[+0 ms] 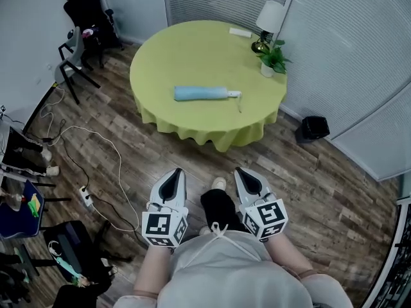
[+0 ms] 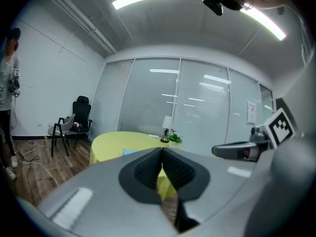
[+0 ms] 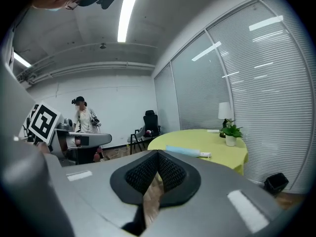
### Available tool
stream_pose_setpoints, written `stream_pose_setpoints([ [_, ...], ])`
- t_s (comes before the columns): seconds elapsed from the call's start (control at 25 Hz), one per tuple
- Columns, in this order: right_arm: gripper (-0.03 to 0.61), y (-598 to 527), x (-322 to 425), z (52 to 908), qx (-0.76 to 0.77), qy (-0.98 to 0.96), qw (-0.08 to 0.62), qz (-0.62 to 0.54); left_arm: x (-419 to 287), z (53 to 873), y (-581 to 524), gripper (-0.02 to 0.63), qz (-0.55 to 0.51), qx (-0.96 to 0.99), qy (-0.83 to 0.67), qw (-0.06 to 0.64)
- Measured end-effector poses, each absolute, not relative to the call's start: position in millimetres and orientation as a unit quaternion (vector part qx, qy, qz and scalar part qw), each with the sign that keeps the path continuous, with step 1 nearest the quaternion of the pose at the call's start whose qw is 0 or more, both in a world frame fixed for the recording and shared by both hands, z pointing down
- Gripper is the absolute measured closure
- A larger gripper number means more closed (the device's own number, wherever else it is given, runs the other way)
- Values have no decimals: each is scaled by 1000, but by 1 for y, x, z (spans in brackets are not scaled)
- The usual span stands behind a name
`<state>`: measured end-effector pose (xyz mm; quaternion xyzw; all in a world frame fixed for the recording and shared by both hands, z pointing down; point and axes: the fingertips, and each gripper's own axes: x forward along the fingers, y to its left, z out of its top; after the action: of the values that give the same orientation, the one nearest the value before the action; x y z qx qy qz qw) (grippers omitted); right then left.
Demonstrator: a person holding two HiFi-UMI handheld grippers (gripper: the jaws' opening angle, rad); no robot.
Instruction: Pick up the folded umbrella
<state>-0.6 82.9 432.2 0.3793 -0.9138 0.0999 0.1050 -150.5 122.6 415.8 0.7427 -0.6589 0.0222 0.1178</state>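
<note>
Umbrella: light-blue folded umbrella (image 1: 207, 94) lies flat on the table, nr the edge facing me, long axis across my view, white handle end to my right. Nothing on it or touching it.
Table: round table (image 1: 192, 50) w/ yellow-green cloth. Lamp (image 1: 268, 19) & plant (image 1: 272, 59) sit at the far right rim, well apart from the umbrella, so I judge the near side free for a reach.
L claw: L claw (image 1: 172, 175) is clenched, pad tips meeting, nothing between them. Held low in front of my body, pointing toward the table, well short of it.
R claw: R claw (image 1: 248, 175) is the same, tips together & empty, beside the L one w/ my leg between them.
Why held so: I judge this a carry pose. No reason to open before I'm w/in reach.
Stage: approach only. Umbrella not yet touched, pick not begun.
Next: get to the table edge, open one claw, come in across the fabric body mid-length. It looks soft & roundish, so a grip nr the middle should keep it level.
Floor: cables (image 1: 96, 146) & power strip (image 1: 85, 196) trail off to my left, bin (image 1: 313, 128) to the right by the wall. Straight path to the table has neither.
</note>
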Motion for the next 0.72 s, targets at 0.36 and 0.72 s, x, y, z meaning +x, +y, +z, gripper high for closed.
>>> stream_pose_setpoints([
  [0.36, 578, -58, -37, 448, 362, -920, 106, 107, -177, 428, -13, 607, 28, 746, -655, 116],
  [0.72, 578, -214, -62, 460, 354, -921, 110, 121, -191, 454, -172, 607, 93, 757, -636, 121],
])
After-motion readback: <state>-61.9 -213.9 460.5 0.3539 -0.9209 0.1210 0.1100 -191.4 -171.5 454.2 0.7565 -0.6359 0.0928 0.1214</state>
